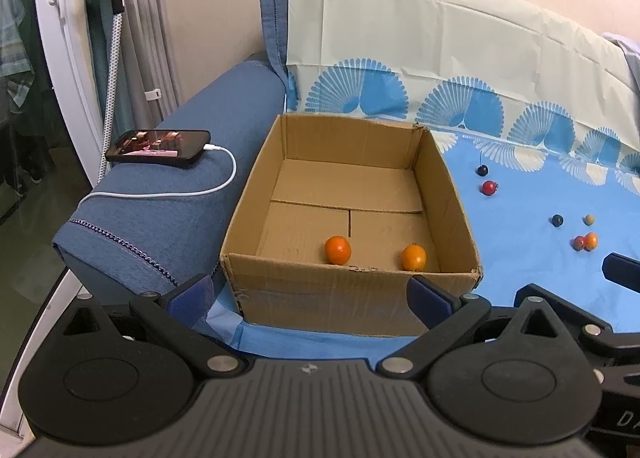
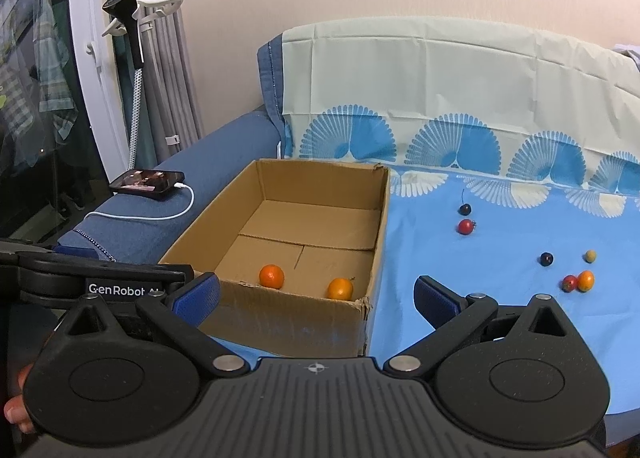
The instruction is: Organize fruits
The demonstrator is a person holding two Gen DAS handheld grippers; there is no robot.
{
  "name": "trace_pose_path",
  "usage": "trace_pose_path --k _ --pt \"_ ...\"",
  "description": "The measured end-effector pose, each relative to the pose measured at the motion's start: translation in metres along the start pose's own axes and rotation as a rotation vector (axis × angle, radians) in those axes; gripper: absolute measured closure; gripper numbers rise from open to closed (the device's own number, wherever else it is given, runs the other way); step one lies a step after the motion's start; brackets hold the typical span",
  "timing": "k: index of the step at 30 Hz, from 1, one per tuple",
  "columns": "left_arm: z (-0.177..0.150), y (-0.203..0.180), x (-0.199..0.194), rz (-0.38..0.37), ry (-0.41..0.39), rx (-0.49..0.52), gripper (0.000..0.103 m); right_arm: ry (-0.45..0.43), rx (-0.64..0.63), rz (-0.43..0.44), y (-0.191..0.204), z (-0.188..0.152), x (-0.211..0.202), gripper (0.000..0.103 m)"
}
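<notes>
Mid-sort: 2 oranges [image 2: 271,276] already in cardboard box [image 2: 280,314] at 9 o'clock. Left gripper [image 1: 310,296] and right gripper [image 2: 316,298] both spread apart, empty. 6 small fruits [image 2: 465,226] loose on blue cloth [image 2: 500,318] at 2 o'clock; next, probably reaching right to pinch 1 gently.

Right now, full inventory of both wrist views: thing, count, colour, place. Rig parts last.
cardboard box: 1, brown, open, on blue cloth by the sofa arm
orange fruits: 2, orange, inside box near its front wall
dark fruits: 2, near-black, on cloth right of box
red fruits: 2, red, on cloth right of box
small orange fruit: 1, touching a red one
pale fruit: 1, yellowish, far right
phone: 1, black, on sofa arm, white cable plugged in
left gripper: open, empty
right gripper: open, empty
</notes>
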State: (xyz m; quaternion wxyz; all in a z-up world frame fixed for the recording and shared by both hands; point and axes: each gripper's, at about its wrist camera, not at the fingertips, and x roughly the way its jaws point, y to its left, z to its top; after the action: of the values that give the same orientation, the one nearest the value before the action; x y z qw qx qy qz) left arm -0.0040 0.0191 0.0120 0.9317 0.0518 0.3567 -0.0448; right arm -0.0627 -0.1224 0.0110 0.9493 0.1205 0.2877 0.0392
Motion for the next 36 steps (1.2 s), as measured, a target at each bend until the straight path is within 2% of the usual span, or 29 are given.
trace_pose_path --k 11,17,22,27,32,36 --pt "0.01 -0.019 0.01 -0.006 0.033 0.034 0.0 -0.001 0.055 -0.009 -0.019 -0.001 0.009 0.001" --pt "0.02 -0.045 0.023 -0.033 0.063 0.062 0.0 -0.004 0.13 -0.053 -0.053 -0.003 0.013 0.001" --pt "0.034 -0.079 0.038 -0.074 0.094 0.101 0.0 -0.025 0.198 -0.15 -0.103 -0.008 0.016 0.001" --pt "0.05 -0.121 0.067 -0.114 0.13 0.119 0.0 -0.052 0.288 -0.287 -0.169 -0.014 0.023 0.001" --pt "0.072 -0.173 0.118 -0.15 0.176 0.117 0.0 -0.061 0.378 -0.417 -0.242 -0.023 0.043 0.001" --pt "0.094 -0.221 0.178 -0.184 0.22 0.078 0.0 -0.048 0.41 -0.511 -0.303 -0.031 0.073 0.001"
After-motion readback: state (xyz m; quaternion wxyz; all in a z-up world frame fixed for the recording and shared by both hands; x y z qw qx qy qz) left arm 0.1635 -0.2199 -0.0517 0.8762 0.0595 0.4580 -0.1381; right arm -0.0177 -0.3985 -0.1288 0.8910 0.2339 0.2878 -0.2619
